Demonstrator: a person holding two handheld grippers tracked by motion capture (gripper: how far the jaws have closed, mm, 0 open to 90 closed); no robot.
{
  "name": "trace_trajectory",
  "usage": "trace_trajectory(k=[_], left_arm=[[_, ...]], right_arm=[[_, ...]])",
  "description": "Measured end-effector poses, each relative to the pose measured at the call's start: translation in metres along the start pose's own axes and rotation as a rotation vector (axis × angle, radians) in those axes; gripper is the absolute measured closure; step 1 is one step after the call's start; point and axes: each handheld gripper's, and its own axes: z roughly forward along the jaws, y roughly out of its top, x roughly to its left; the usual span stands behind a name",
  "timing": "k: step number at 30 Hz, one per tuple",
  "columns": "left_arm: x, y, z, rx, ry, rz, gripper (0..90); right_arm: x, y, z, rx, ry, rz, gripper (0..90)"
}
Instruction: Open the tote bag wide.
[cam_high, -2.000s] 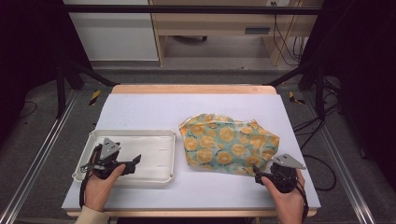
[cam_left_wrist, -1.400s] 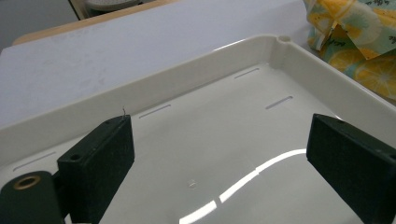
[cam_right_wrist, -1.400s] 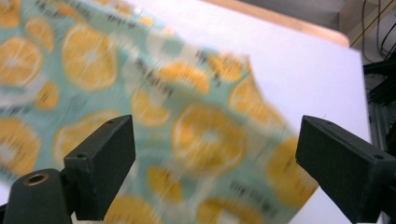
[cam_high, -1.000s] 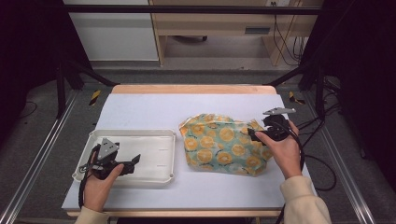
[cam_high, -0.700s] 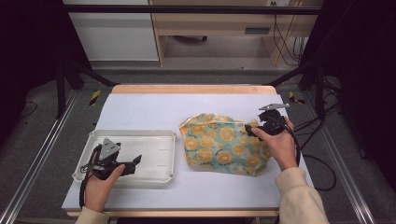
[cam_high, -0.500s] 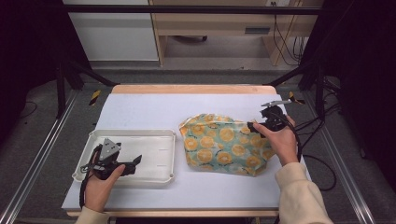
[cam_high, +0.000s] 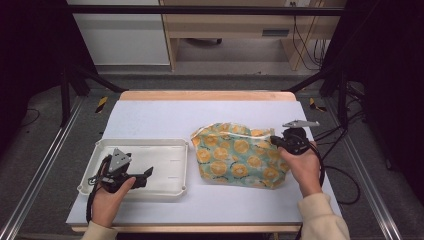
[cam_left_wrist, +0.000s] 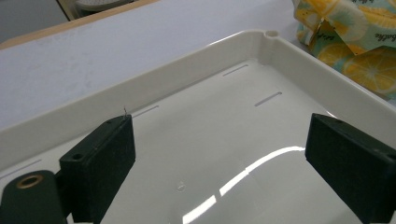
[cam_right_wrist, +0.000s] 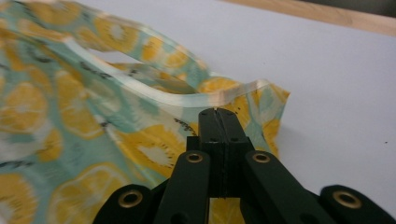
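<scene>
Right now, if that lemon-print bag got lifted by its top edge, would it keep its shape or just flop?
Probably flop. The lemon-print bag lies crumpled with soft folds, so it looks thin and limp. It seems light: nothing bulges inside. The clear strip along its mouth looks smooth and may slip, though the right hand-held gripper has just closed at that edge.

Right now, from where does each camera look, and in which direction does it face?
High view: above the person's side, facing forward and down on the table; both forearms show.
Left gripper view: rides the left gripper, open jaws over the white tray.
Right gripper view: rides the right gripper, shut at the lemon-print bag.
All views share the bag.
</scene>
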Motion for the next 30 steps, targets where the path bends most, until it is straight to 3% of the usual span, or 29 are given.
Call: trace_trajectory(k=[1, 2, 5, 9, 13, 14, 15, 19, 20, 23, 25, 28, 30], left_arm=[[0.000, 0.000, 0.000, 0.000, 0.000, 0.000, 8.6], [-0.001, 0.000, 0.001, 0.005, -0.002, 0.007, 8.6], [-0.002, 0.001, 0.000, 0.007, -0.002, 0.020, 9.1], [-0.005, 0.003, 0.000, 0.003, -0.016, 0.025, 11.7], [-0.009, 0.007, 0.001, -0.001, -0.051, 0.019, 15.1], [-0.016, 0.014, 0.001, -0.002, -0.060, 0.057, 15.9], [-0.019, 0.019, 0.001, -0.003, -0.068, 0.070, 16.5], [-0.030, 0.036, 0.003, -0.037, -0.114, 0.075, 19.4], [-0.041, 0.050, 0.007, -0.043, -0.143, 0.096, 19.4], [-0.060, 0.072, 0.012, -0.058, -0.170, 0.136, 19.4], [-0.067, 0.079, 0.012, -0.061, -0.179, 0.159, 19.3], [-0.100, 0.103, 0.018, -0.092, -0.225, 0.248, 18.9], [-0.116, 0.115, 0.024, -0.094, -0.247, 0.292, 18.9]], right_arm=[[0.000, 0.000, 0.000, 0.000, 0.000, 0.000, 90.0], [0.008, -0.011, -0.014, -0.074, 0.028, 0.009, 90.0], [0.020, -0.031, -0.034, -0.158, 0.063, 0.020, 90.0], [0.035, -0.058, -0.053, -0.192, 0.116, 0.010, 90.0], [0.042, -0.077, -0.060, -0.181, 0.149, 0.002, 90.0], [0.046, -0.091, -0.060, -0.145, 0.164, -0.029, 90.0], [0.047, -0.096, -0.059, -0.127, 0.167, -0.037, 90.0], [0.051, -0.113, -0.053, -0.031, 0.177, -0.081, 90.0], [0.052, -0.115, -0.051, -0.007, 0.168, -0.094, 90.0], [0.055, -0.118, -0.046, 0.048, 0.170, -0.117, 90.0], [0.056, -0.118, -0.046, 0.052, 0.171, -0.129, 90.0], [0.057, -0.120, -0.048, 0.027, 0.188, -0.126, 90.0], [0.056, -0.121, -0.048, 0.023, 0.197, -0.125, 90.0]])
